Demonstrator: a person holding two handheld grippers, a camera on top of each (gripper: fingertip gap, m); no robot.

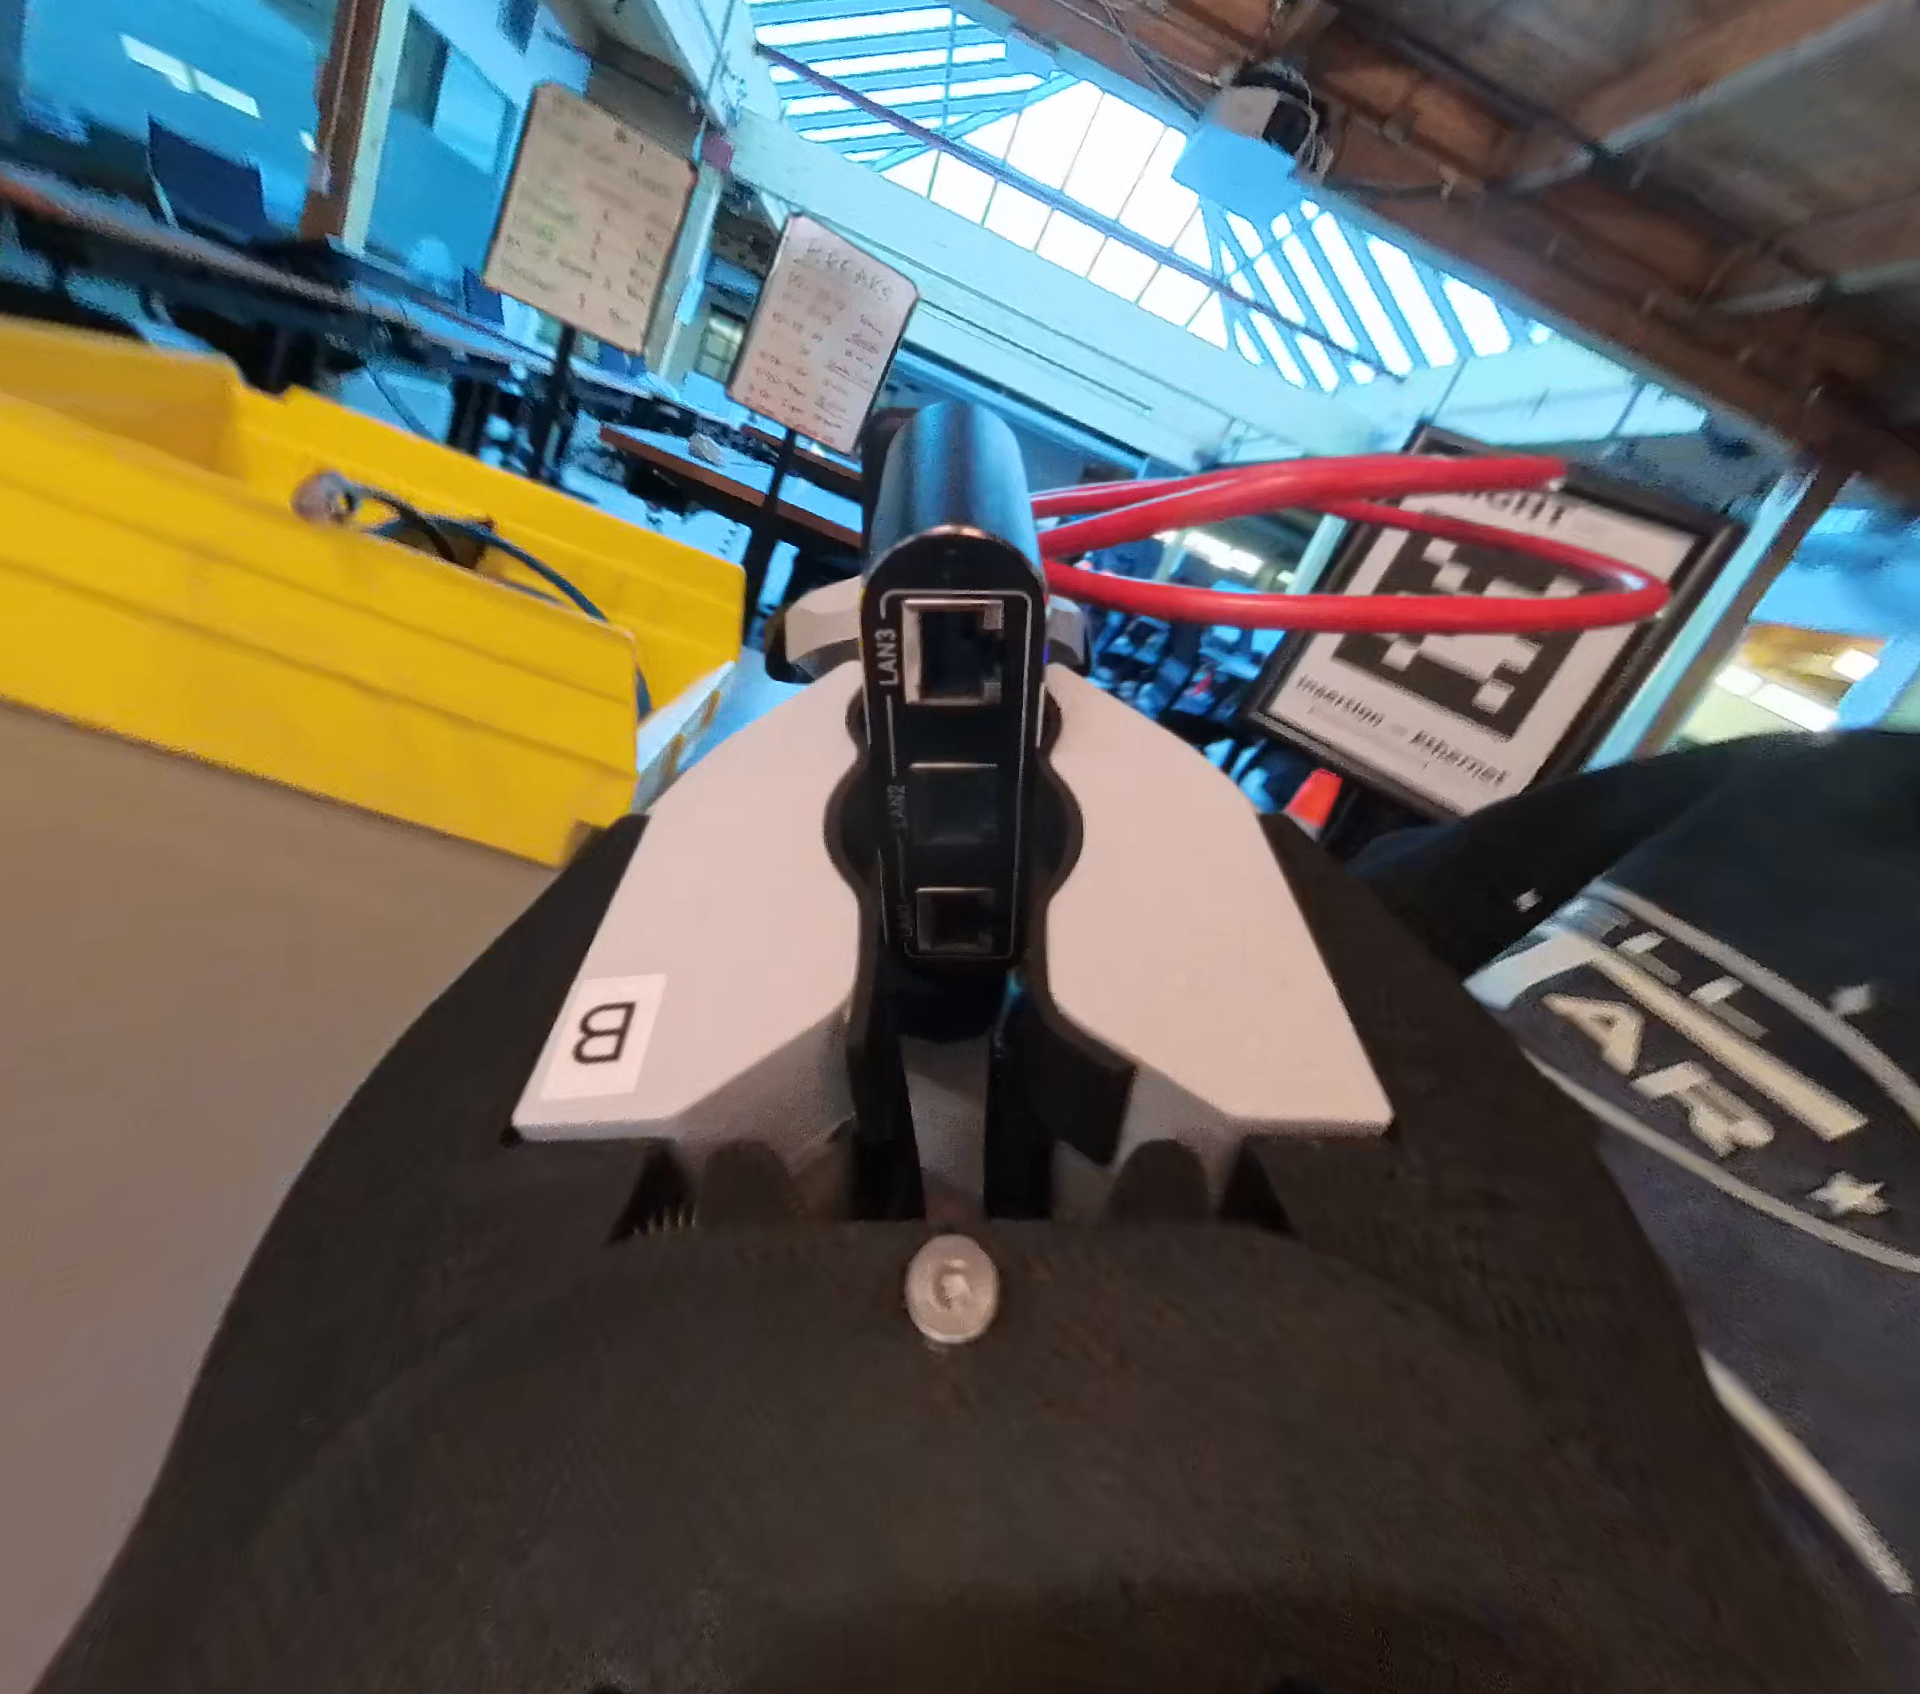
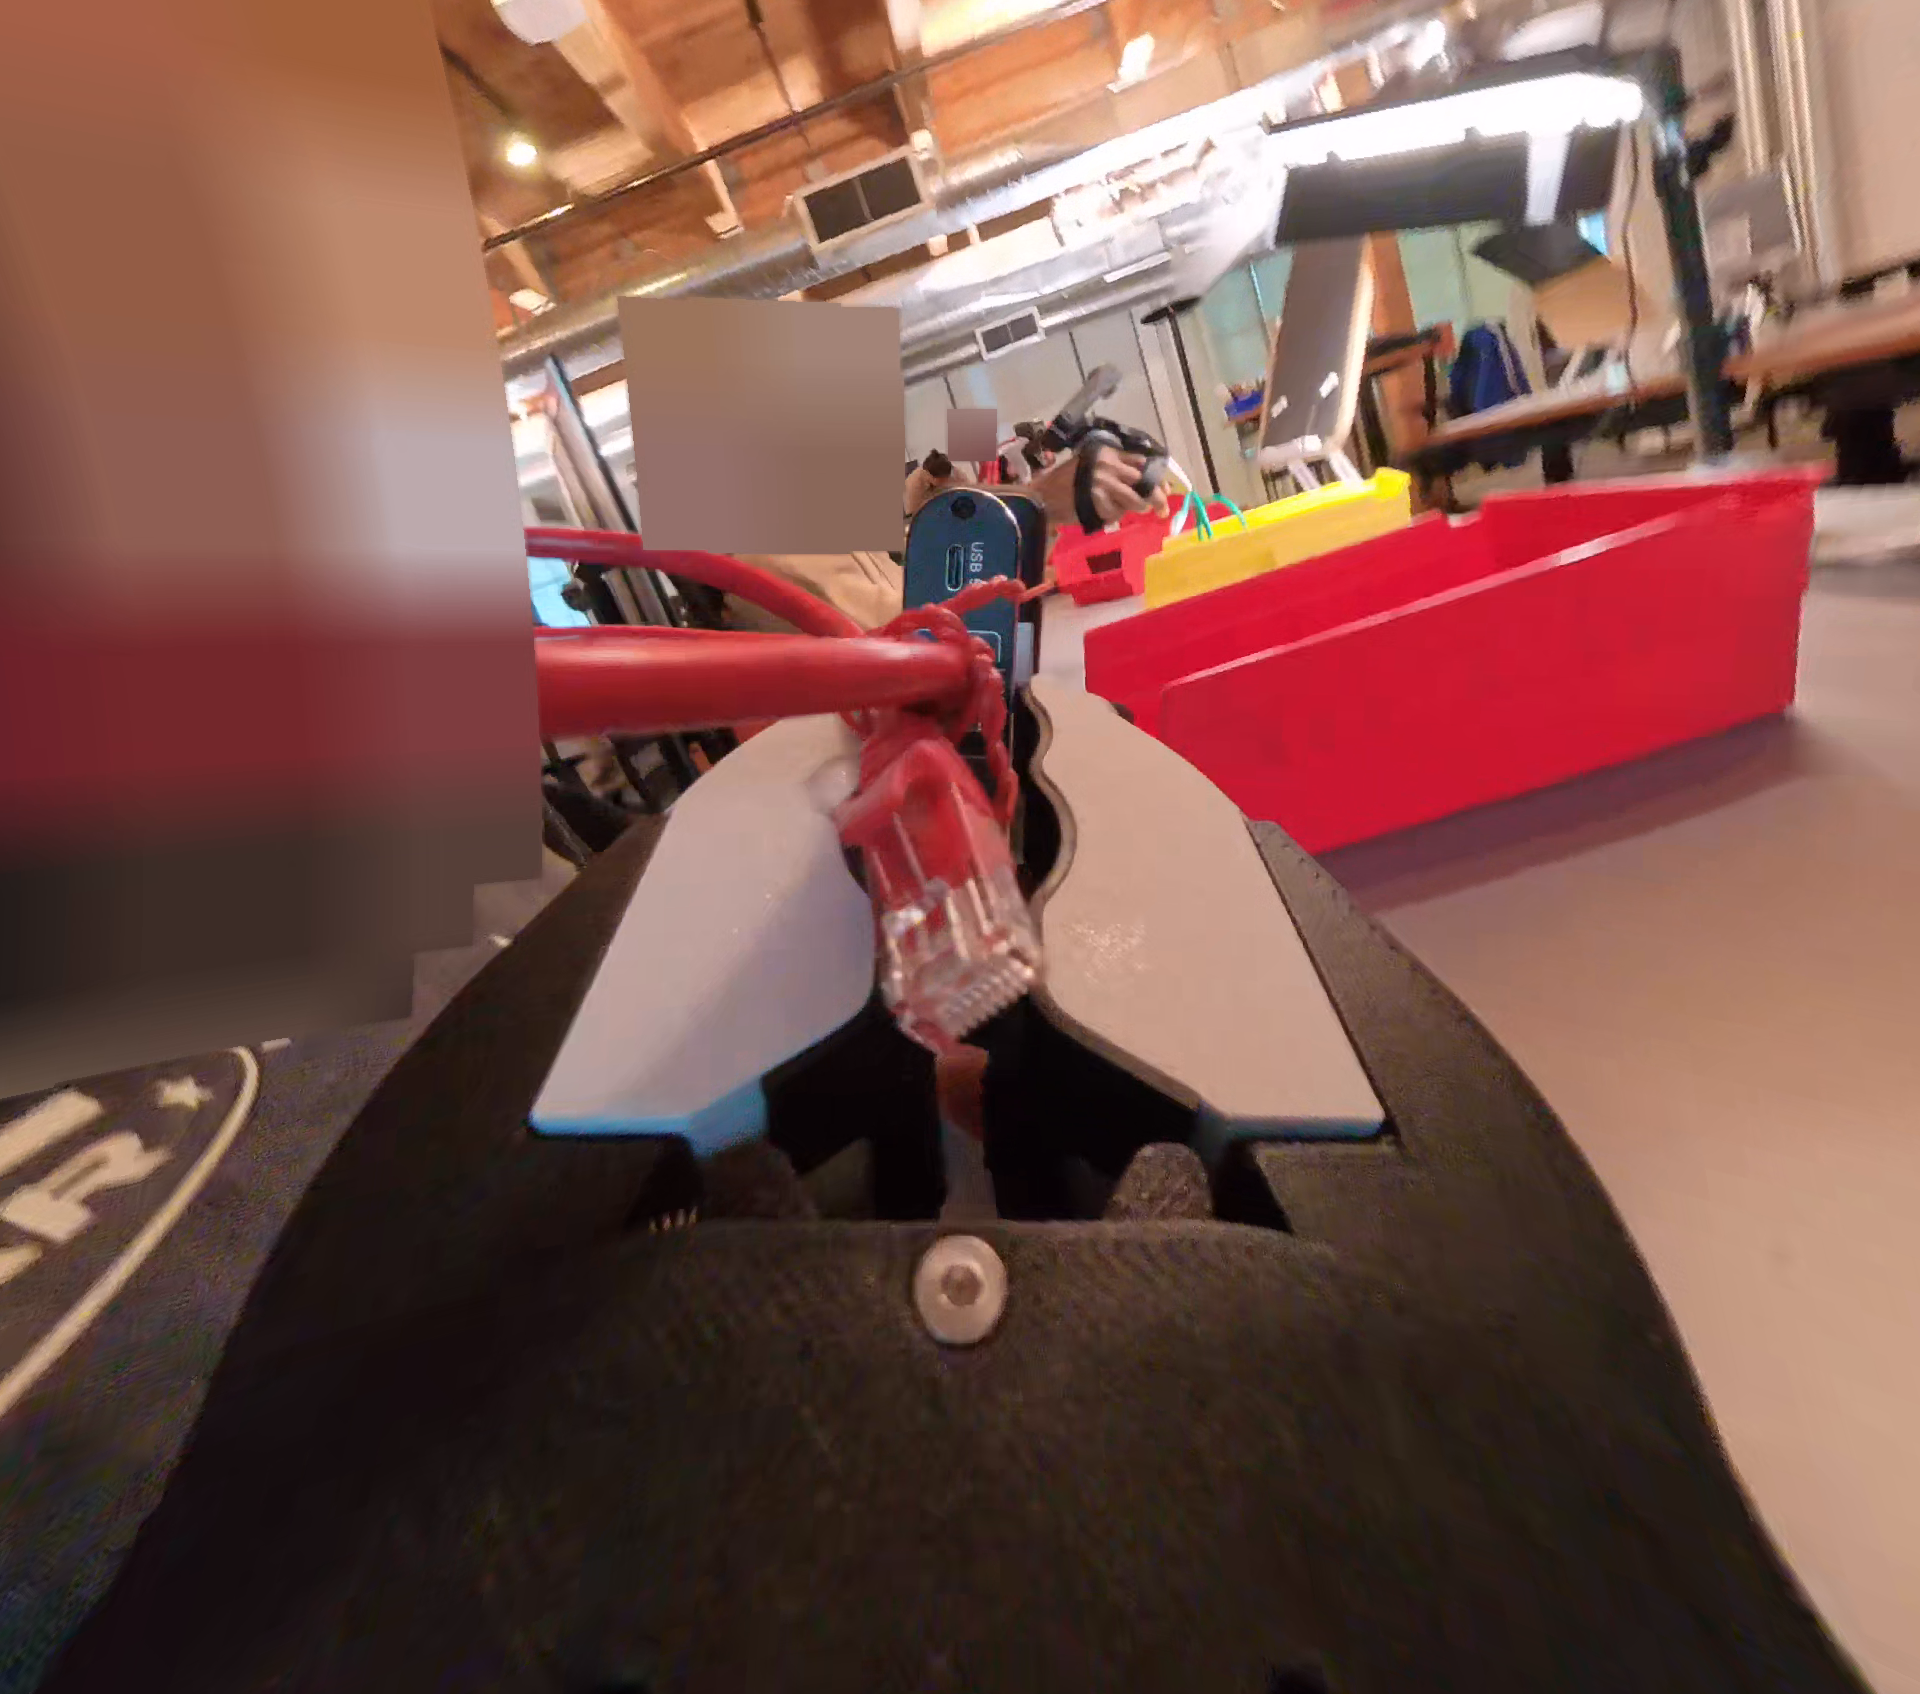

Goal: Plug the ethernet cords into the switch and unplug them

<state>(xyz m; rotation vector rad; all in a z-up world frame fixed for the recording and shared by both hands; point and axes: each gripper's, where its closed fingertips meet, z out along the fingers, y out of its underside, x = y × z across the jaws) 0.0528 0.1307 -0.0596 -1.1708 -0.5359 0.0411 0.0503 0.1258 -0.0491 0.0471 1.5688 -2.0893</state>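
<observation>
My left gripper [image 1: 951, 699] is shut on a small black switch [image 1: 951, 813] and holds it upright in the air. The switch's face has three ports, one above the other, turned toward the camera, and all three look empty. Loops of the red ethernet cord [image 1: 1351, 605] hang behind it on the right. My right gripper [image 2: 940, 730] is shut on the red ethernet cord [image 2: 727, 673] near its end. The cord's clear plug [image 2: 951, 927] lies between the fingers and points back at the camera. The switch's other end [image 2: 961, 548] stands just beyond the fingertips.
Yellow bins [image 1: 312, 564] stand close on the left, one holding a dark cable. A framed marker sign [image 1: 1475, 616] stands to the right. A red bin [image 2: 1455, 647] lies on the grey table [image 2: 1662, 1021], with yellow and red bins and a person's gloved hand farther back. The tips of both grippers are at nearly the same place.
</observation>
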